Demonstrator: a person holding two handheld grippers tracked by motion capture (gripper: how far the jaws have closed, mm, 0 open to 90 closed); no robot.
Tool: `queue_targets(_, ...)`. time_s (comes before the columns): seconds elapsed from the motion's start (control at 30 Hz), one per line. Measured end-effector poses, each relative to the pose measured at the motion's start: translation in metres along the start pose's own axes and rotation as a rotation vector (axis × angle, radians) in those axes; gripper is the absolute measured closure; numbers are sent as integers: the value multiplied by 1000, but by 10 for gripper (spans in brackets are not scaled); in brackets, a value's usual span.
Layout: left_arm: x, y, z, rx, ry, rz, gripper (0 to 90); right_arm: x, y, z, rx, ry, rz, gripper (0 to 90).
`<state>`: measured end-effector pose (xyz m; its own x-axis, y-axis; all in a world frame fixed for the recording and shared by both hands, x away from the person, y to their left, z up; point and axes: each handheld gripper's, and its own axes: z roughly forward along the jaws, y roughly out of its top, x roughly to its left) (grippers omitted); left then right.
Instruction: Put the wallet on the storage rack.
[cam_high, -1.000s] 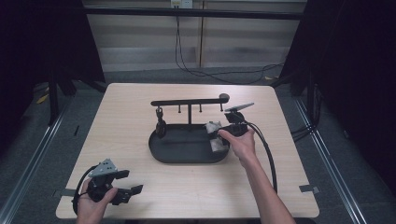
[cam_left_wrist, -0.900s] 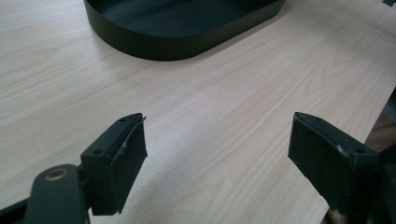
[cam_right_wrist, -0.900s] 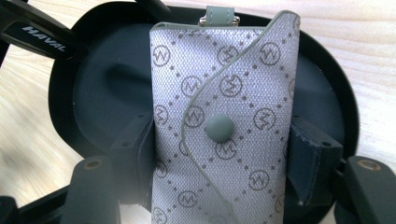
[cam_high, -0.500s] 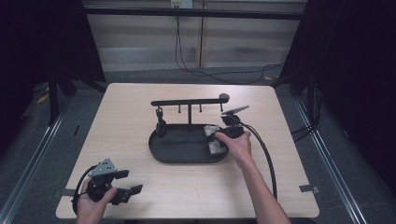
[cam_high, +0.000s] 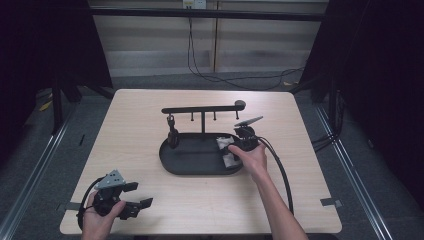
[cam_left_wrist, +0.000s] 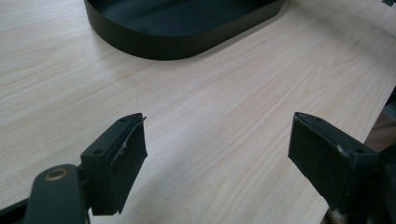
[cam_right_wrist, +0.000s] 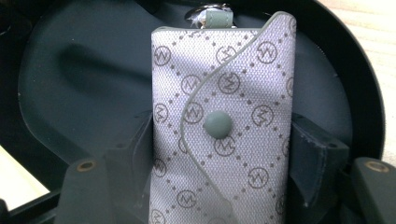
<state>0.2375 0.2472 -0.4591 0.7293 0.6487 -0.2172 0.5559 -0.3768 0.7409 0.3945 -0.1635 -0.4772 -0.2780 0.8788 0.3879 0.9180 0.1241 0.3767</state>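
High view: a black oval tray (cam_high: 187, 162) with a hook rack (cam_high: 202, 108) sits mid-table. The right gripper (cam_high: 239, 145) reaches over the tray's right end, where a pale key pouch (cam_high: 223, 145) lies. The left gripper (cam_high: 131, 202) rests near the table's front left corner, well apart from the tray.

Left gripper view: jaws spread wide over bare tabletop, grasping nothing; the tray wall (cam_left_wrist: 154, 44) lies ahead.

Right gripper view: jaws clenched on both long edges of the monogrammed pouch (cam_right_wrist: 224, 121), above the tray floor; its snap button (cam_right_wrist: 217, 124) faces the camera and a metal ring (cam_right_wrist: 205, 11) shows at the far end. Judged advice: keep the squeeze even and lift straight, so the fabric does not twist.
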Motion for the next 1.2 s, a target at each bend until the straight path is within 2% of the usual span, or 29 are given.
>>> queue_targets(0.27, 0, 0, 0, 0, -1, 0, 189, -2, 1, -2, -11, -2, -4, 255)
queue_targets(0.5, 1, 0, -1, -7, -6, -4, 189, -1, -1, -6, -27, -12, -7, 269)
queue_targets(0.63, 1, 0, -1, -5, 4, -8, 203, 0, -2, -15, -57, -1, -12, 269)
queue_targets(0.9, 1, 0, 0, -12, 3, -9, 202, 0, -6, -38, -117, 2, -51, 258)
queue_targets(1.07, 3, -1, -1, -19, 1, -23, 200, -1, -11, -49, -145, 9, -78, 261)
queue_targets(1.2, 4, -1, -1, -20, -3, -26, 199, -8, -19, -55, -172, 7, -90, 239)
